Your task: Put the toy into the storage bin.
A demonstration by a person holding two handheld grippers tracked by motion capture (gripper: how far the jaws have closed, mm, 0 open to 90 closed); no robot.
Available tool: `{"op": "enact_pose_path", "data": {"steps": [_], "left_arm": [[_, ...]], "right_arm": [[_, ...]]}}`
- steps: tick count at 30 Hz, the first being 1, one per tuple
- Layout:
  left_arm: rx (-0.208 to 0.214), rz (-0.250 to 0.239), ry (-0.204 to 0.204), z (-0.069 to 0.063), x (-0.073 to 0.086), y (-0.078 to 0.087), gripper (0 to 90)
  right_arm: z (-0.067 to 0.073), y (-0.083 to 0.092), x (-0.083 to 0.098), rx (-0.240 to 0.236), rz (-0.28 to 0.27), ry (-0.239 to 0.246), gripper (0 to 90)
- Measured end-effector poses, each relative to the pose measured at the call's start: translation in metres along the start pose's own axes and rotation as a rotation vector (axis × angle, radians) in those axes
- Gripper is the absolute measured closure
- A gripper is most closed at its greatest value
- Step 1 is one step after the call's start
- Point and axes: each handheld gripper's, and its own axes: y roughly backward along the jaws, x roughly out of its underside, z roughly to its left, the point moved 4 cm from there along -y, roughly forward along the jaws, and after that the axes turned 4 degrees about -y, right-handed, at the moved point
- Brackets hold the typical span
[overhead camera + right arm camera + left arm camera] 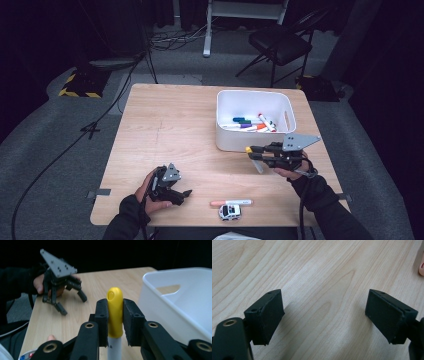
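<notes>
A yellow-capped marker is clamped by its cap between the closed jaws of the right gripper, and it is held just off the near wall of the white bin, above the table. The marker's long axis is seen running down and toward the person from the cap, the white barrel hanging below the pads. The bin lies just beyond and to the left of that gripper, so a short lift over the rim is judged to be what the drop needs. Several coloured markers are already lying inside. The left gripper is held low with jaws apart and nothing between them. A pink-capped marker is left near the front edge, beside a small toy car, nearer the left hand
</notes>
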Motion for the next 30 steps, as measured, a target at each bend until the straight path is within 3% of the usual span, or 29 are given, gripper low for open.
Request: {"op": "enact_pose_path", "data": {"steps": [10, 13, 21, 30], "left_arm": [[0.0, 0.0, -0.001, 0.0, 0.0, 0.0, 15.5], [0.0, 0.001, -0.001, 0.0, 0.0, 0.0, 15.5], [0.0, 0.001, -0.001, 0.0, 0.0, 0.0, 15.5], [0.0, 0.0, 0.0, 0.0, 0.0, 0.0, 15.5]], "right_arm": [[-0.017, 0.044, -0.059, 0.114, -0.058, 0.038, 75.5], [-0.021, 0.052, -0.076, 0.126, -0.084, 0.039, 75.5], [-0.035, 0.057, -0.102, 0.175, -0.097, 0.051, 75.4], [-0.064, 0.043, -0.109, 0.204, -0.075, 0.025, 75.4]]}}
